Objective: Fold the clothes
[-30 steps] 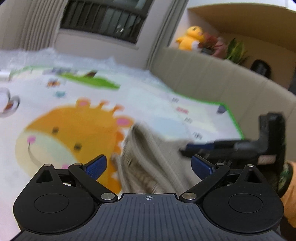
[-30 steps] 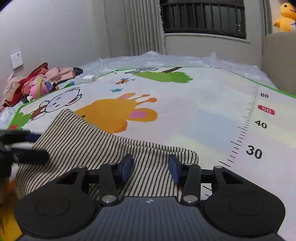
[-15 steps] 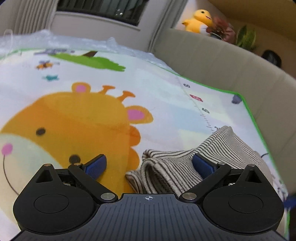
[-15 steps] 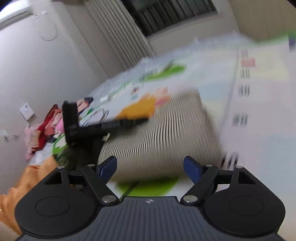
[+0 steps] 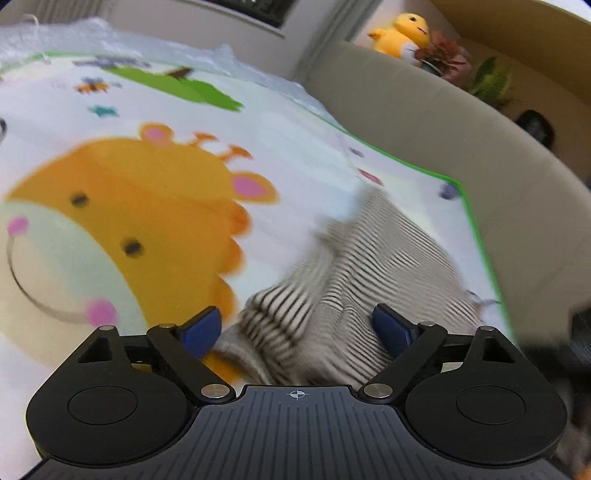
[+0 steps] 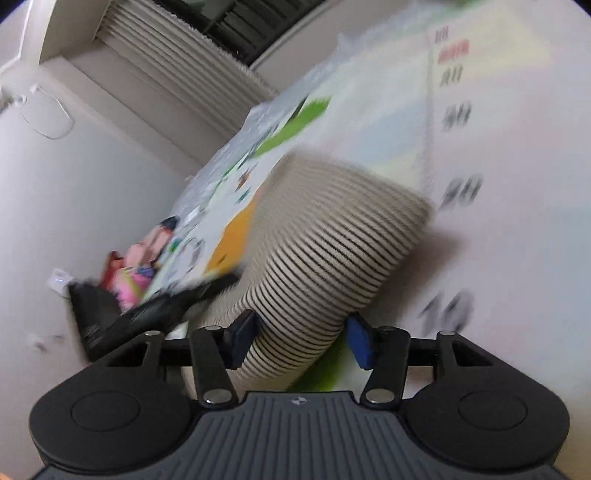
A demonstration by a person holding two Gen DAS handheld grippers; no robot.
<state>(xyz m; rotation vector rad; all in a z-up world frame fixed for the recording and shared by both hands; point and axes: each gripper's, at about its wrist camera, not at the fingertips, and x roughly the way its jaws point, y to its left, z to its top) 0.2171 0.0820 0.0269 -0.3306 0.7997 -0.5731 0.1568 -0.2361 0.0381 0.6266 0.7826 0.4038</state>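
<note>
A beige garment with thin black stripes (image 5: 369, 280) lies folded on the cartoon play mat (image 5: 122, 206). My left gripper (image 5: 295, 328) is open, its blue pads either side of the garment's bunched near edge. In the right wrist view the same striped garment (image 6: 332, 236) lies ahead. My right gripper (image 6: 301, 341) is open with the garment's near edge between its pads. The left gripper (image 6: 147, 314) shows as a dark blurred shape at the garment's left side. Both views are blurred by motion.
A beige sofa back (image 5: 461, 140) borders the mat on the right, with a yellow plush duck (image 5: 402, 33) and plants on top. A pile of colourful clothes (image 6: 129, 273) lies by the wall at the mat's far left. Curtains and a window lie beyond.
Both grippers have moved in toward the striped garment and now straddle its near edge. The right gripper's view has tilted, and its jaws have narrowed somewhat.
</note>
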